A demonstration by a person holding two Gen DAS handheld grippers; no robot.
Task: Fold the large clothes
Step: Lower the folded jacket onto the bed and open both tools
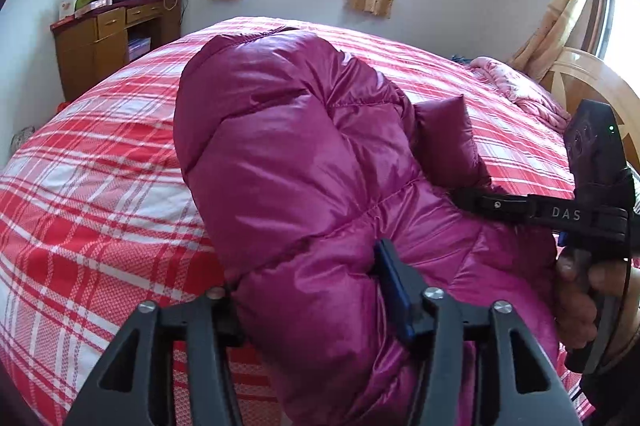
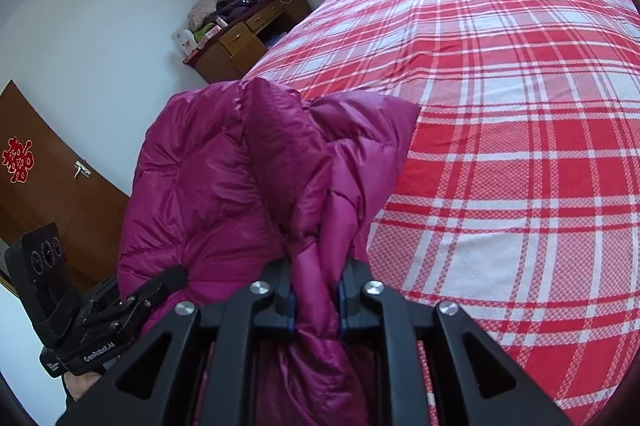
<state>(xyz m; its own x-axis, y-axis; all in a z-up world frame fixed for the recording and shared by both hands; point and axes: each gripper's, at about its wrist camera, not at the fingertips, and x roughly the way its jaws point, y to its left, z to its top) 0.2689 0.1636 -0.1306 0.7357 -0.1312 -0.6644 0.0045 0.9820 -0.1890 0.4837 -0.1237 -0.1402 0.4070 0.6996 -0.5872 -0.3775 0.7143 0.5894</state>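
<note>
A magenta puffer jacket (image 1: 304, 146) lies bunched on the bed with the red and white plaid cover (image 1: 100, 166). My left gripper (image 1: 308, 278) stands open around the jacket's near edge. The puffy fabric fills the gap, the blue pad (image 1: 390, 278) rests beside it, and the other finger is hidden behind the fabric. My right gripper (image 2: 316, 294) is shut on a gathered fold of the jacket (image 2: 208, 186). In the left wrist view the right gripper (image 1: 460, 196) reaches into the jacket from the right. The left gripper (image 2: 160, 282) shows at the jacket's lower left in the right wrist view.
The plaid bed (image 2: 520, 106) stretches away beyond the jacket. A wooden desk (image 1: 112, 30) piled with clothes stands against the far wall. A pink blanket (image 1: 516, 86) and wooden headboard (image 1: 580, 74) sit at the right. A brown door (image 2: 52, 194) is on the left. A hand (image 1: 576, 290) holds the right gripper.
</note>
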